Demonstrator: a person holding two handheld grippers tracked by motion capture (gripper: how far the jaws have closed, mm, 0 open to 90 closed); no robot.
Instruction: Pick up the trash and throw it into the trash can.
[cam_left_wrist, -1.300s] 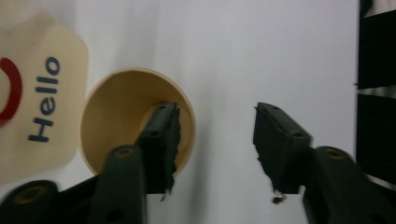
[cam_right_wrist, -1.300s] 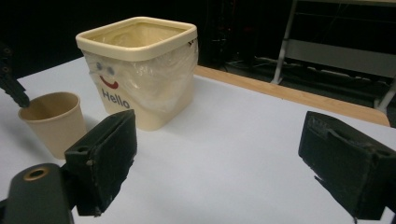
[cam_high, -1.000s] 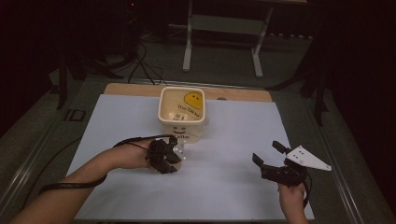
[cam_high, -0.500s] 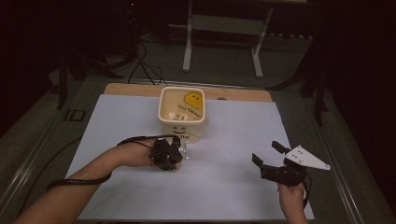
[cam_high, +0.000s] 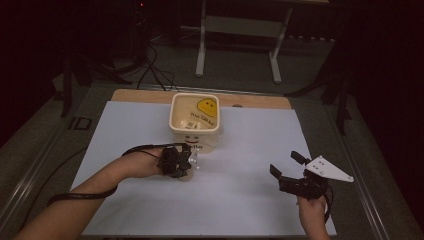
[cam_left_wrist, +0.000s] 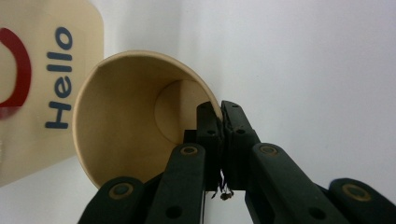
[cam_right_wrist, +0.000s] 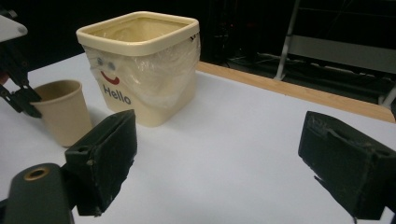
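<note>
Room: dark all around, with metal stand legs and cables on the floor past the worktop (cam_high: 150, 210), which has a white sheet over it.
Left hand-held gripper (cam_left_wrist: 220, 114): its jaws have just been closing, and now they pinch the rim of the paper cup (cam_left_wrist: 126, 116) — one jaw inside the cup, one outside.
Paper cup: tan, standing upright on the white sheet in the right gripper view (cam_right_wrist: 63, 112). Seen from the left hand-held gripper, the open mouth is right in front, and the round bottom shows deep inside.
Bin (cam_high: 195, 120): cream, square, with a clear plastic bag lining it and the word "Hello" under a red smile. It sits just past the left hand-held gripper (cam_high: 187, 161), close beside the cup.
Right hand-held gripper (cam_high: 286, 165): jaws wide apart, nothing between them — held above the sheet, well apart from the cup and the bin. A grey three-cornered plate sits on top of it.
Right gripper view: the bin (cam_right_wrist: 144, 65) and the cup are ahead and off to the left of its two black jaws.
</note>
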